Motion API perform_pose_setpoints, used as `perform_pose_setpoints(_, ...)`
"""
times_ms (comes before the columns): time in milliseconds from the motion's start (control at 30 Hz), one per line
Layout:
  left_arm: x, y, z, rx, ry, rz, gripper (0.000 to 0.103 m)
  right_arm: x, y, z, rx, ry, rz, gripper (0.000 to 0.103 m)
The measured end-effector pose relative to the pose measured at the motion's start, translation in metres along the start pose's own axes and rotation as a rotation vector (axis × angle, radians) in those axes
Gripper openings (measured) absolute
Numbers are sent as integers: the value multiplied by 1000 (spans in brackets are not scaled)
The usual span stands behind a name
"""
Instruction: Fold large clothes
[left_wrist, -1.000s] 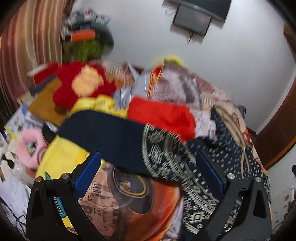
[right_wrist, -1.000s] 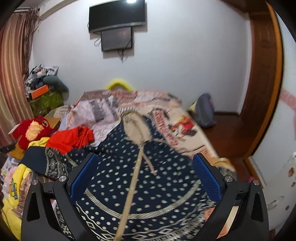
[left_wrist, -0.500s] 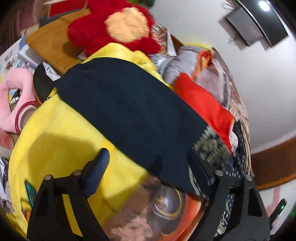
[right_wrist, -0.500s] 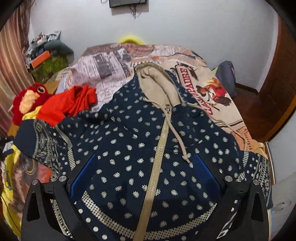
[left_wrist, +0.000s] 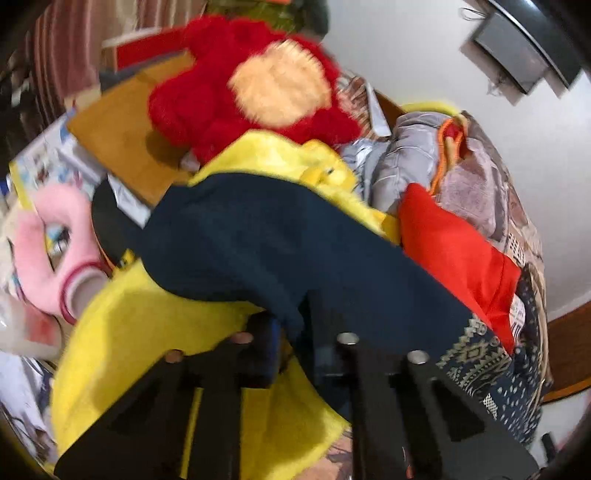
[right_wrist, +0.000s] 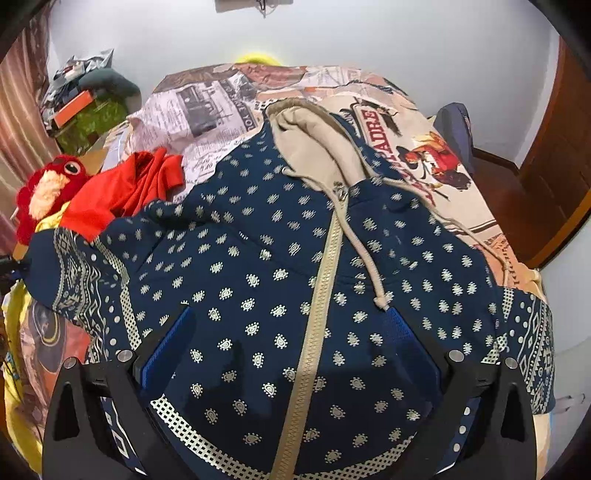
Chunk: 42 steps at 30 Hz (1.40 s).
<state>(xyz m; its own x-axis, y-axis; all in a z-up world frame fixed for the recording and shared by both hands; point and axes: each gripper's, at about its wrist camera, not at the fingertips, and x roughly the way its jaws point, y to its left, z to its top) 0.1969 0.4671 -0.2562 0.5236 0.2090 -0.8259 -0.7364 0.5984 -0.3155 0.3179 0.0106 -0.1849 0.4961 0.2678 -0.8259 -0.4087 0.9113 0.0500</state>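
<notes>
A navy patterned hoodie (right_wrist: 258, 266) lies spread flat and unfolded on the bed (right_wrist: 461, 206). The left gripper (left_wrist: 291, 343) has just clamped its fingers on the sleeve's plain cuff (left_wrist: 258, 258), while the right gripper (right_wrist: 288, 343) hovers, fingers wide, over the hem; every fold remains.

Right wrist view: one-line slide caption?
Open right gripper hovers over the navy patterned zip hoodie, spread flat on the printed bedsheet.
</notes>
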Motion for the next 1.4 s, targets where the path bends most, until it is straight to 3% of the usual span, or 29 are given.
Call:
perform_pose_setpoints(200, -67, -61, 3, 187, -150, -48, 7, -21, -5, 3, 12, -44, 4, 101)
perform_pose_setpoints(400, -146, -157, -11, 400, -314, -189, 7, -44, -12, 3, 7, -93, 7, 101)
perform_pose_setpoints(633, -174, -255, -42, 526, -319, -349, 7, -66, -28, 0, -16, -124, 11, 101)
perform_pose_setpoints(833, -157, -334, -89, 632, -237, -424, 6, -76, -46, -7, -31, -140, 2, 101)
perform_pose_setpoints(1033, -118, -397, -156, 742, -93, -470, 6, -77, -68, -22, -26, -128, -29, 101)
perform_pose_setpoints(1167, -83, -426, -212, 868, 25, -435, 6, -72, -84, -30, -7, -94, -42, 101)
perform_pose_setpoints(1400, -40, -432, -293, 1073, 212, -336, 9, -63, -108, -48, 38, -34, -55, 101)
